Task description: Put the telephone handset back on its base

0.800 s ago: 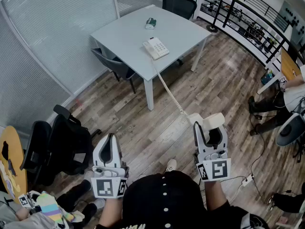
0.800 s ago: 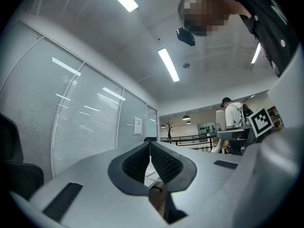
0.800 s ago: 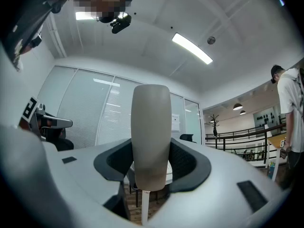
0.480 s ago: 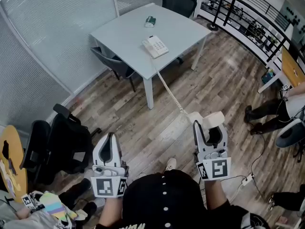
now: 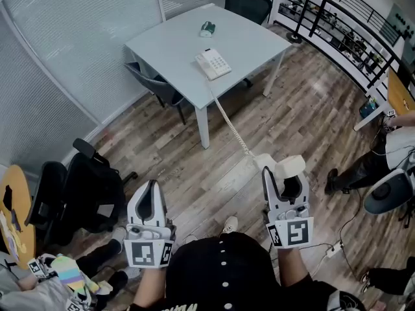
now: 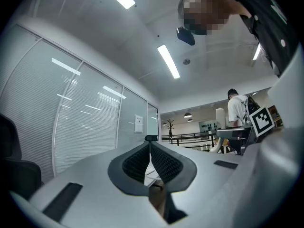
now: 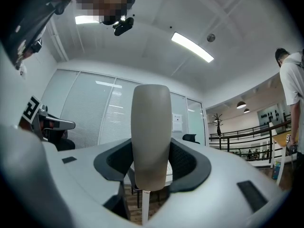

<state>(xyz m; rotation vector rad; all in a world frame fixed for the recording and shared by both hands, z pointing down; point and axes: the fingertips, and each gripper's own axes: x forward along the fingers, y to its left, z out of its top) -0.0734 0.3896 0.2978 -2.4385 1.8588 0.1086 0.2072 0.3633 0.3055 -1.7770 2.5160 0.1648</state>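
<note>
Wood-floor office, white table [image 5: 175, 41] has the telephone base [image 5: 213, 63] on it, well apart from the handset [image 5: 288, 166] clamped in the right gripper [image 5: 284, 177] held low by the body, left gripper [image 5: 150, 188] alongside, jaws together, empty

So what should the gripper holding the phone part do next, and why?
Probably carry the handset forward toward the table. The right gripper is clamped on it, but the phone base sits far off on that table, with the coiled cord running between them. From here it looks too far away to set the handset down.
</note>
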